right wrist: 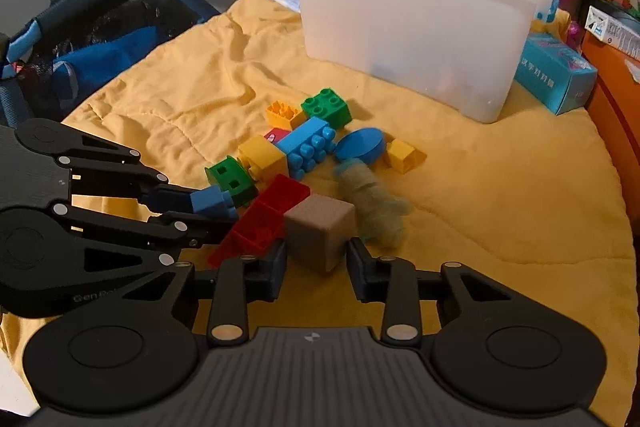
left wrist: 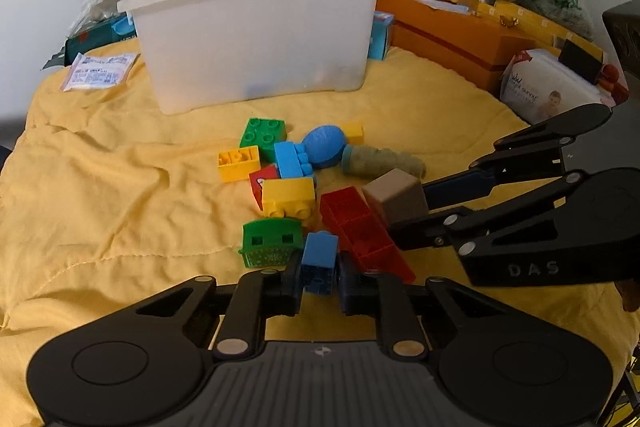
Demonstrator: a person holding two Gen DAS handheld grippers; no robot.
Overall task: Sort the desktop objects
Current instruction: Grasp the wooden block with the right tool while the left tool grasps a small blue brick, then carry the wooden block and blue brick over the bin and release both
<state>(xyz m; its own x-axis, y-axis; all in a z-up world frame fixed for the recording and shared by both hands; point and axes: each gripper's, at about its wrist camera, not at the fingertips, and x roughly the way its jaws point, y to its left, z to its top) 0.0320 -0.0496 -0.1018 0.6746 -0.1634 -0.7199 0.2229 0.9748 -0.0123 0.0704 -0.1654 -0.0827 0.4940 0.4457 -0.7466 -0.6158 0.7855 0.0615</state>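
Altogether the yellow cloth [left wrist: 120,195] carries a small heap of toys in front of one translucent white bin [left wrist: 256,39]. Counted from both views: three yellow bricks, two green bricks, two blue bricks, one long red brick [left wrist: 362,227], part of another red piece half buried under the yellow ones, one brown cube [right wrist: 320,233], one blue round piece [left wrist: 326,146] and one fuzzy green roll [left wrist: 384,163].

Two tools work at the near edge of the heap. The left hand-held gripper [left wrist: 319,277] points steeply down at the cloth and is clenched on the small blue brick [left wrist: 319,261], which stands at the near end of the heap, just beside the green brick [left wrist: 270,243] and the long red brick. The right hand-held gripper [right wrist: 316,263], also tilted down, reaches in from the right of the left wrist view; its fingers sit on either side of the brown cube and appear to press on it. That cube rests on the cloth, touching the red brick's far end, near the green roll.
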